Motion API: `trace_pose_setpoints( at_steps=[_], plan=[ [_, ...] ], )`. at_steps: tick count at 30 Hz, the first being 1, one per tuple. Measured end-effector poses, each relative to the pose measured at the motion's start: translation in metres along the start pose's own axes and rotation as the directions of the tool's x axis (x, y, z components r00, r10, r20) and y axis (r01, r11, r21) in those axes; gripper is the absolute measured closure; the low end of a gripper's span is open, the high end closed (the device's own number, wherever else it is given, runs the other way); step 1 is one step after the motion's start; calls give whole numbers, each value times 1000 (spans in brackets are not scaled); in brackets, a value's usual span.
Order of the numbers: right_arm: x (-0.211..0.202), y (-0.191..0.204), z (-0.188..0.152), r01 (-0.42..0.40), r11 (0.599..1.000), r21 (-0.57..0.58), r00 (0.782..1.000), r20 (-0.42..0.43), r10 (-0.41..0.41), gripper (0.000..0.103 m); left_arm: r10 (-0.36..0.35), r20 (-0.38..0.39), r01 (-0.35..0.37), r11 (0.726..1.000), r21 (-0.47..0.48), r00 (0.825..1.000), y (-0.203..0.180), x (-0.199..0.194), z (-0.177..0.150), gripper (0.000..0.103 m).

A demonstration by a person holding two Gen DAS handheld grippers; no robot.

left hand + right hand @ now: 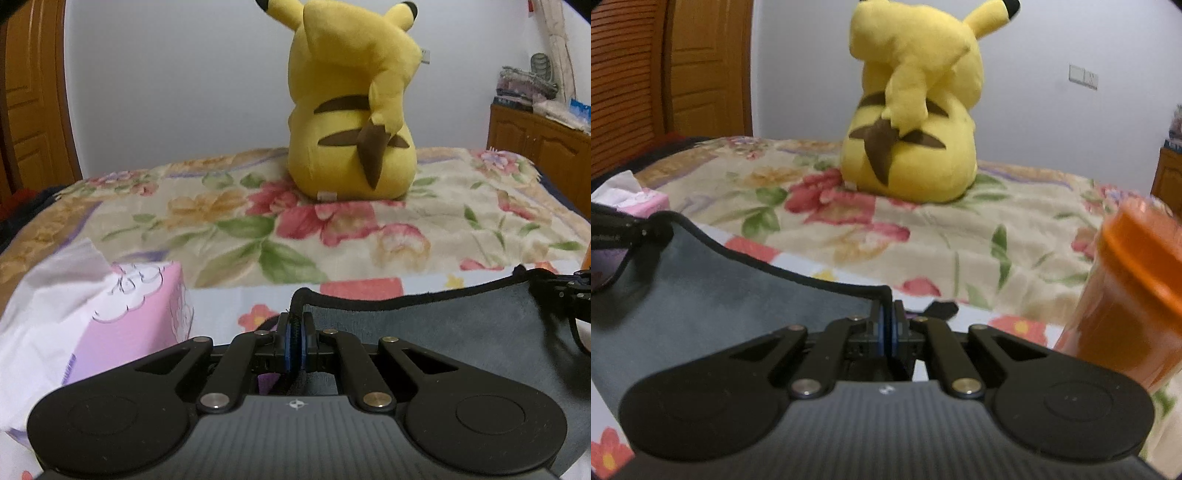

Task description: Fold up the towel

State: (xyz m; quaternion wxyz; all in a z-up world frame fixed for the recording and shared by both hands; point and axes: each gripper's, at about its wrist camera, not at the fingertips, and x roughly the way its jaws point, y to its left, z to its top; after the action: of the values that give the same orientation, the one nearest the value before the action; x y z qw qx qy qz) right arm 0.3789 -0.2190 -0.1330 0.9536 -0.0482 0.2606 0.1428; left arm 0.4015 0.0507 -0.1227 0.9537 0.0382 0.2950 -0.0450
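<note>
Both tongs, left tongs (pixel 294 334) and right tongs (pixel 887 325), pinch adjacent corners of my grey black-edged cloth towel (pixel 436 332), lifted taut before the yellow plush toy (pixel 351 110), so its edge folds evenly.
</note>
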Motion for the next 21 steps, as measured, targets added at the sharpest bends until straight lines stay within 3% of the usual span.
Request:
trace_pose_setpoints(
  at_steps=[4, 6, 8, 9, 10, 21],
  plan=[
    [1, -4, -5, 5, 1000, 27, 1000, -17, -5, 91, -6, -14, 6, 1000, 7, 1000, -1, 0, -2, 92],
    [-2, -5, -7, 12, 1000, 27, 1000, -23, -11, 89, -13, -24, 13, 1000, 16, 1000, -2, -2, -3, 85],
    [-6, -5, -9, 18, 999, 30, 999, -36, -17, 77, -20, -32, 21, 1000, 18, 999, -3, -6, -5, 79],
    [-12, -5, -11, 11, 999, 31, 999, -35, -10, 61, -19, -34, 20, 1000, 19, 999, -4, -9, -6, 73],
    [-16, -5, -12, 3, 999, 32, 999, -32, -2, 55, -17, -35, 18, 1000, 23, 999, -5, -12, -6, 70],
    [-75, 4, -27, -14, 996, 83, 999, -42, 17, 55, -19, -57, 22, 998, 57, 998, -20, -58, -18, 59]
  ],
)
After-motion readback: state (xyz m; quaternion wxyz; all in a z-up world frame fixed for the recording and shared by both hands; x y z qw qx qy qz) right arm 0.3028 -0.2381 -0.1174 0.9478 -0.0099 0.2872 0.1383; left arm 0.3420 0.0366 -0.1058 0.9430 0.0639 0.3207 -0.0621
